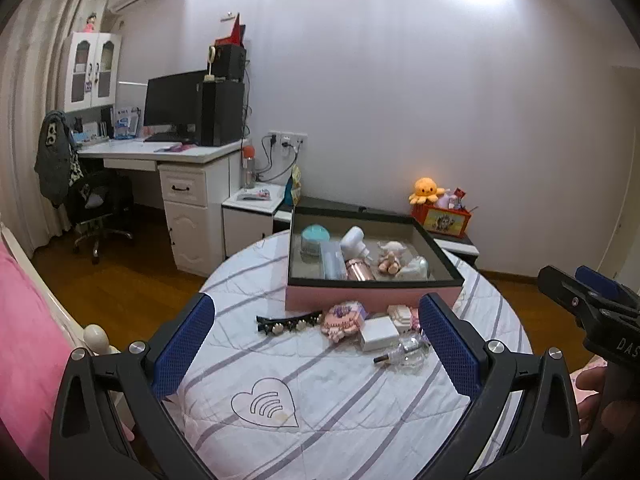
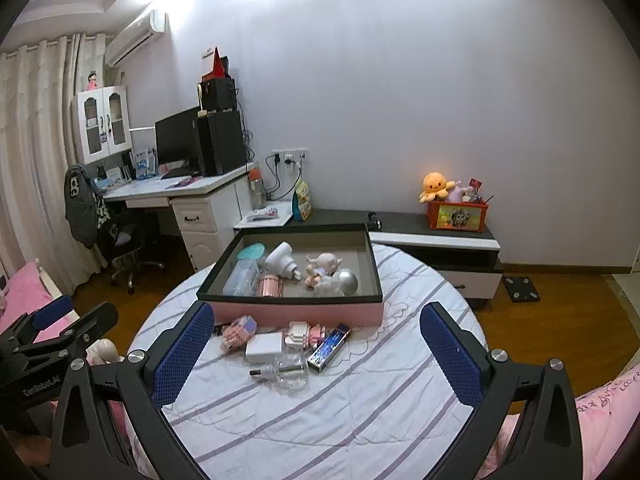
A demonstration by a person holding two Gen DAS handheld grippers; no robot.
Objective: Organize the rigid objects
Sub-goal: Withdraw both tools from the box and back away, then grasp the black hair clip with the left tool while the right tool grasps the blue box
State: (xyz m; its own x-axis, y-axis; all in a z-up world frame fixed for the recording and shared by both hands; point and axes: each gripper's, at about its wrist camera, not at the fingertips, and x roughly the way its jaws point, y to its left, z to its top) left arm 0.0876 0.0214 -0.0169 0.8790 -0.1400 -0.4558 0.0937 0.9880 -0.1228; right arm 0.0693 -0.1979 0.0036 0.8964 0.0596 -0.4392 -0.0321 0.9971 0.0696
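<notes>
From the left wrist we see our left gripper (image 1: 316, 344) spread wide and holding nothing, hovering above the round table's striped cloth (image 1: 320, 408). The pink tray (image 1: 372, 294) sits at the far side, already holding a teal jar (image 1: 315, 238), a white bottle (image 1: 354, 240) and a small doll (image 1: 390, 258). Loose pieces lie in a cluster just in front of its near wall: a black hair clip (image 1: 288, 322), a pink block figure (image 1: 344, 320), a white charger (image 1: 378, 334) and a clear glass bottle (image 1: 408, 352). The hair clip is the outlier on our side, so we judge it our next pick. Its long axis runs left to right, roughly parallel to the tray wall, so we should close across its narrow width near the middle and lift it level over the rim.

From the right wrist, our right gripper (image 2: 316, 346) is likewise parted and empty, pulled back from the pile. The clear glass bottle (image 2: 286, 370) lies on its side, long axis left to right, with its dark nozzle pointing left. The blue lighter (image 2: 329, 346) lies diagonally, its far end angled toward the pink tray (image 2: 296, 312). We would take the lighter across its short side, since its flat metal faces look slippery, and avoid nudging the bottle, which may roll. The left gripper (image 2: 60, 328) shows at the left edge, clear of the pile.
</notes>
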